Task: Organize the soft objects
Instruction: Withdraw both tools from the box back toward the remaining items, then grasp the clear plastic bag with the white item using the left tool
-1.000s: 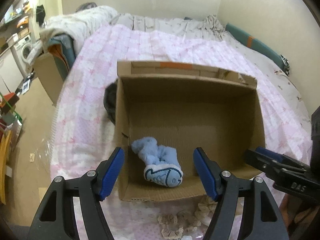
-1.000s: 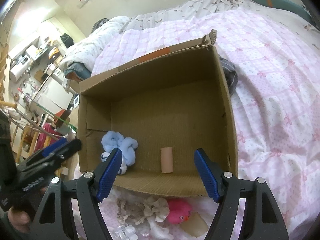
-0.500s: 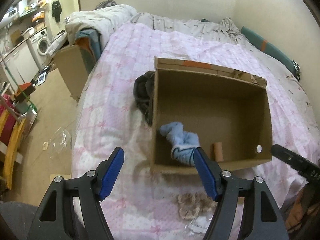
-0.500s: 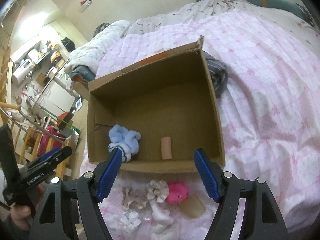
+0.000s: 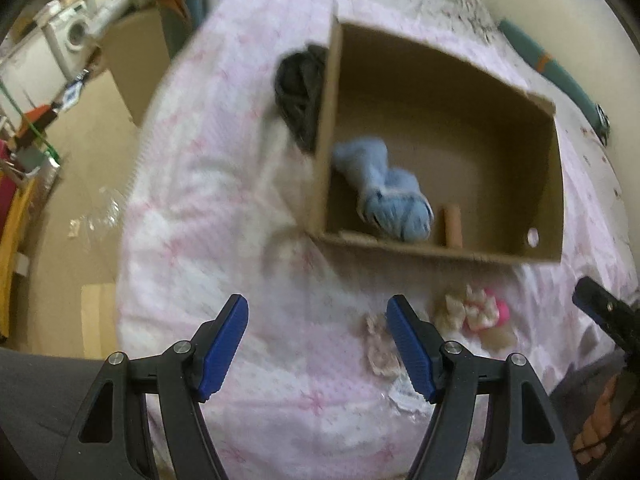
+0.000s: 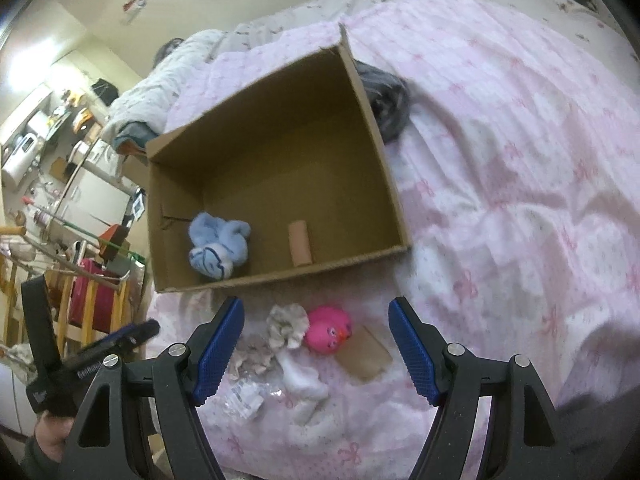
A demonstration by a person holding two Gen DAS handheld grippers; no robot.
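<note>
Cardboard box [image 6: 394,216] open-topped; right half of floor bare beside tube [image 6: 300,243]

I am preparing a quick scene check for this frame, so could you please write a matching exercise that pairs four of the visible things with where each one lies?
Things:
1. blue plush toy
2. pink rubber duck
3. dark grey cloth
4. cardboard tube

Places:
A. on the quilt in front of the cardboard box
B. outside the box, against its side wall
C. inside the box, near a front corner
D. inside the box, near the middle of the front wall

Pairs: 1-C, 2-A, 3-B, 4-D
</note>
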